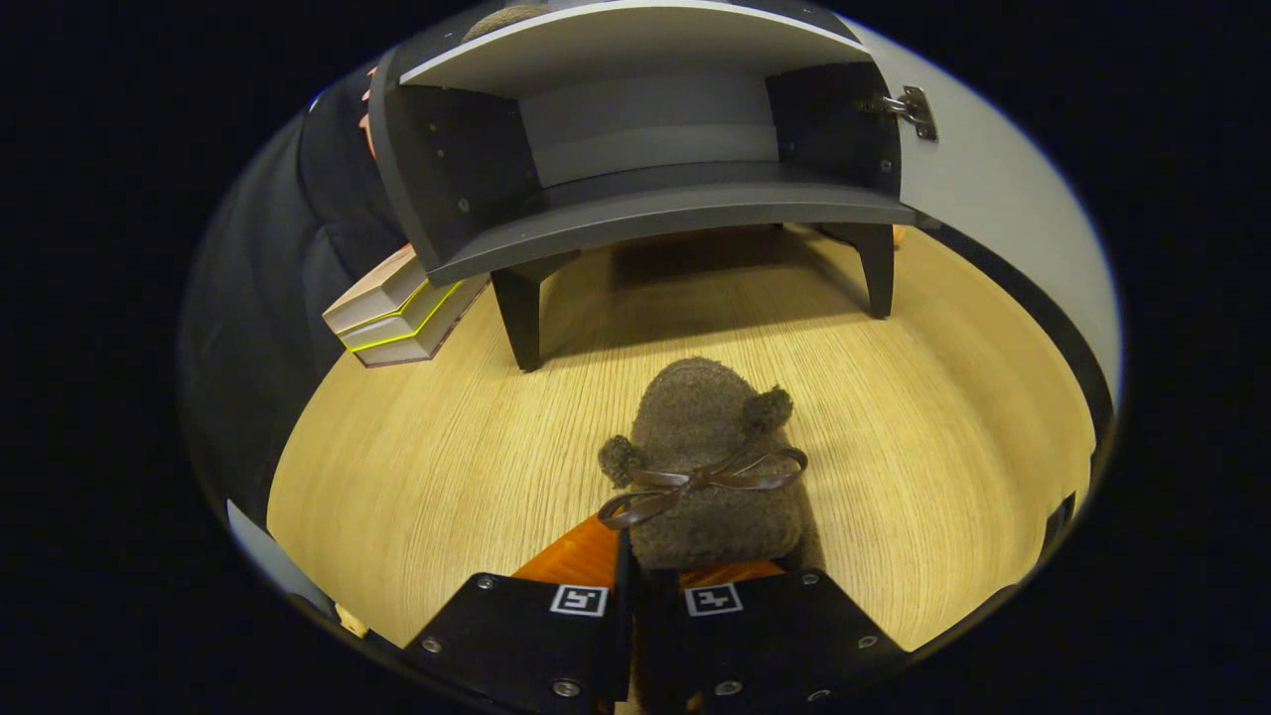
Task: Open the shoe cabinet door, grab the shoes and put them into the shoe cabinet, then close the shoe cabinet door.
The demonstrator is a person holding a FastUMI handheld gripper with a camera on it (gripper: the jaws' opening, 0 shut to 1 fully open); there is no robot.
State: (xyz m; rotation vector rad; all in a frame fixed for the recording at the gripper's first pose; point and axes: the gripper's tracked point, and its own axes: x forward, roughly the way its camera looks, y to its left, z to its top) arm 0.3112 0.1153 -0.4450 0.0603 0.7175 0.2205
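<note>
Your tongs [657, 586] pinch a fuzzy brown shoe [710, 467] on the smooth wooden floor [923, 427]; far off stands the open grey cabinet [645, 199].

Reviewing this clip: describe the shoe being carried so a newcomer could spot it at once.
Start at the dark shoe cabinet standing open on the wooden table. In front of it, held between the gripper fingers, is a brown fuzzy slipper. Its two pompoms and brown ribbon bow set it apart from the stacked books beside the cabinet.
</note>
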